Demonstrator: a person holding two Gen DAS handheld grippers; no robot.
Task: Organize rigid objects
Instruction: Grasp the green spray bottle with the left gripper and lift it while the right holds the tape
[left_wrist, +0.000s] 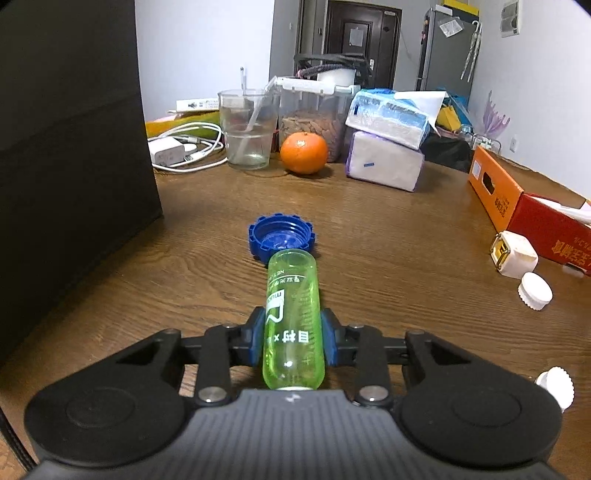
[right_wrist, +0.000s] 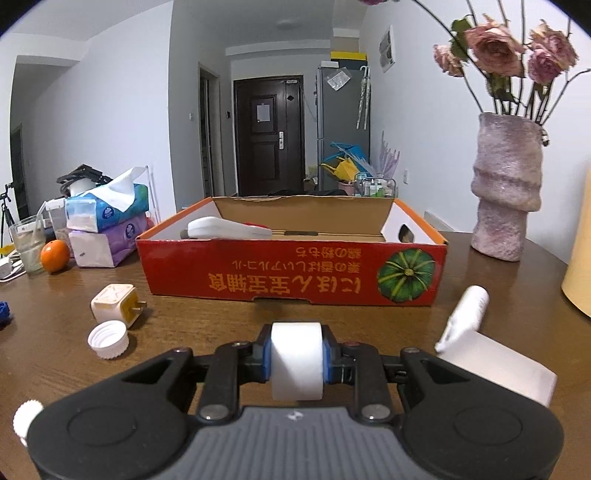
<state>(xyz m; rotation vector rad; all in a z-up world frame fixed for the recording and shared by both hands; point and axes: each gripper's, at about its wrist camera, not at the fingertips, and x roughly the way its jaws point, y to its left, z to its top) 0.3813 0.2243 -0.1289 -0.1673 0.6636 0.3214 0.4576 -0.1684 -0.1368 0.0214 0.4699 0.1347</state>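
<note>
The left gripper (left_wrist: 293, 341) is clamped on a translucent green plastic bottle (left_wrist: 293, 325) that lies lengthwise between its two blue-padded fingers (left_wrist: 255, 341), both pads pressed against the bottle's sides. The bottle's far, rounded end reaches forward past the fingertips, and its near end runs back to the gripper's body. It is over the brown wooden table (left_wrist: 388, 236). Just beyond the bottle's far end, a blue ridged plastic cap (left_wrist: 282, 238) lies open side up on the table; whether the two touch cannot be told.

The right gripper (right_wrist: 296, 360) is closed on a white cylindrical roll (right_wrist: 296, 360), gripped by its flat ends with the round face toward the camera. The roll sits squarely between the blue pads and hangs a little below them, above the table.

Beyond the roll stands a red and orange cardboard box (right_wrist: 291, 273) with a green pumpkin printed on its front wall; a white oblong object (right_wrist: 225, 229) lies inside. Left of the box, on the table, are a cream cube-shaped plug adapter (right_wrist: 116, 301) and, nearer the camera, a white ribbed bottle cap (right_wrist: 108, 339) lying open side up. Right of the box lies a white tube (right_wrist: 467, 314), and a rough mauve vase (right_wrist: 506, 192) of dried roses stands farther right.
</note>
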